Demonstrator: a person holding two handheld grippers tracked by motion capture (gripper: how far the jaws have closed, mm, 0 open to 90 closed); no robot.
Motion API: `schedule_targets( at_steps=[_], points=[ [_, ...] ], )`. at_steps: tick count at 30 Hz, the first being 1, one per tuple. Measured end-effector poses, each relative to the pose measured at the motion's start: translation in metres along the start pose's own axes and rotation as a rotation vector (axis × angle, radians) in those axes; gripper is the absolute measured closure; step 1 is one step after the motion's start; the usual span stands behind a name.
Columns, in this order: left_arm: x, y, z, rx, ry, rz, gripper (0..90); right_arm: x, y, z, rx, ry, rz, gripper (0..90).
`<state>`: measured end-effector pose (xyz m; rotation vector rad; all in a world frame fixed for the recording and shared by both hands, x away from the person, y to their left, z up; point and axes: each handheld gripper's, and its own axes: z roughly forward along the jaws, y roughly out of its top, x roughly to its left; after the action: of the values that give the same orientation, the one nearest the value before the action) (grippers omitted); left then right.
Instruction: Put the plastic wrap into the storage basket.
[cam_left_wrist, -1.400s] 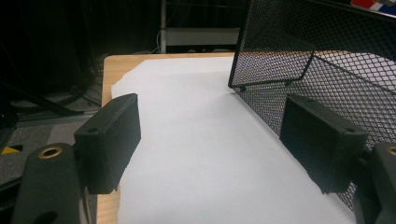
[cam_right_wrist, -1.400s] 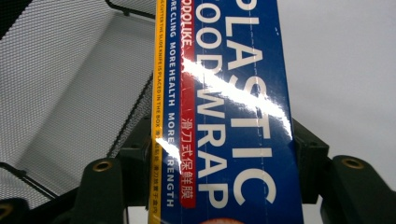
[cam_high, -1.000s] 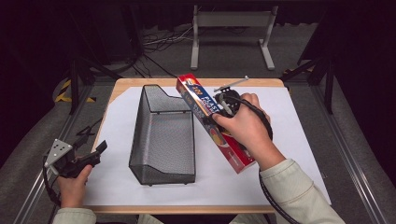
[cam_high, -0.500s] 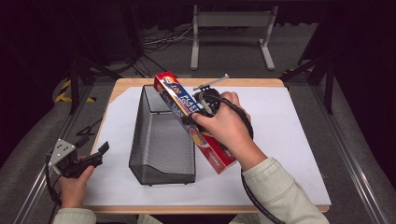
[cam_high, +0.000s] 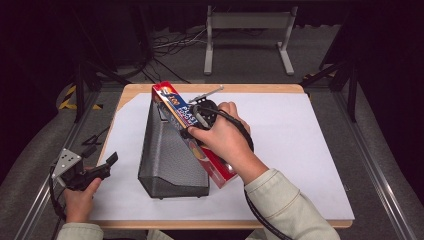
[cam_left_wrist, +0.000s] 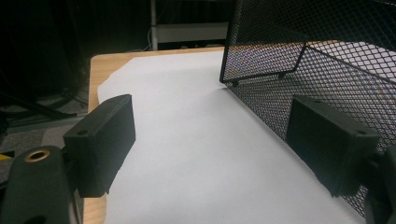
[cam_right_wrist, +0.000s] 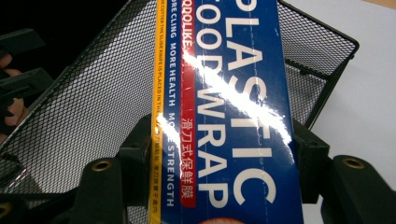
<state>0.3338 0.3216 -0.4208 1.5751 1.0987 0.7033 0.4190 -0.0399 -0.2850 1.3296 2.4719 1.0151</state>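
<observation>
A wooden counter (cam_high: 260, 88) stands in a dim room, most of its top covered by a white sheet (cam_high: 300, 150) that leaves a strip of wood bare along the far edge. Grey carpet (cam_high: 240, 60) lies beyond it, crossed by loose cables (cam_high: 165, 45). A pale metal stand (cam_high: 248, 22) rests on the carpet farther back. Metal rails (cam_high: 372, 160) run along both sides of the counter. Yellow-and-black tape (cam_high: 67, 97) marks the floor at the left. The far background is black.

White paper (cam_high: 300, 145) on wooden table (cam_high: 260, 88)
</observation>
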Motion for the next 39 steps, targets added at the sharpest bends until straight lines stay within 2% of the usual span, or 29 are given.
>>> schedule_targets(
  at_steps=[10, 24, 28, 30, 35, 39],
  points=[
    [-0.003, 0.0, 0.002, 0.003, 0.009, 0.028, 16.3, 0.008, -0.002, 0.02, -0.012, -0.014, 0.022, 40.0],
    [-0.003, -0.001, 0.003, 0.007, 0.011, 0.029, 16.3, 0.01, -0.009, 0.019, -0.02, -0.038, 0.058, 40.1],
    [-0.004, -0.001, 0.003, 0.007, 0.012, 0.029, 16.3, 0.01, -0.009, 0.021, 0.006, -0.059, 0.064, 40.1],
    [-0.003, -0.001, 0.003, 0.008, 0.012, 0.03, 16.3, 0.009, -0.01, 0.025, 0.043, -0.06, 0.078, 40.0],
    [-0.003, -0.001, 0.003, 0.006, 0.014, 0.027, 16.3, 0.009, -0.012, 0.035, 0.063, -0.083, 0.073, 40.0],
    [-0.003, -0.001, 0.003, 0.007, 0.013, 0.026, 16.3, 0.009, -0.012, 0.046, 0.122, -0.103, 0.08, 39.9]
  ],
)
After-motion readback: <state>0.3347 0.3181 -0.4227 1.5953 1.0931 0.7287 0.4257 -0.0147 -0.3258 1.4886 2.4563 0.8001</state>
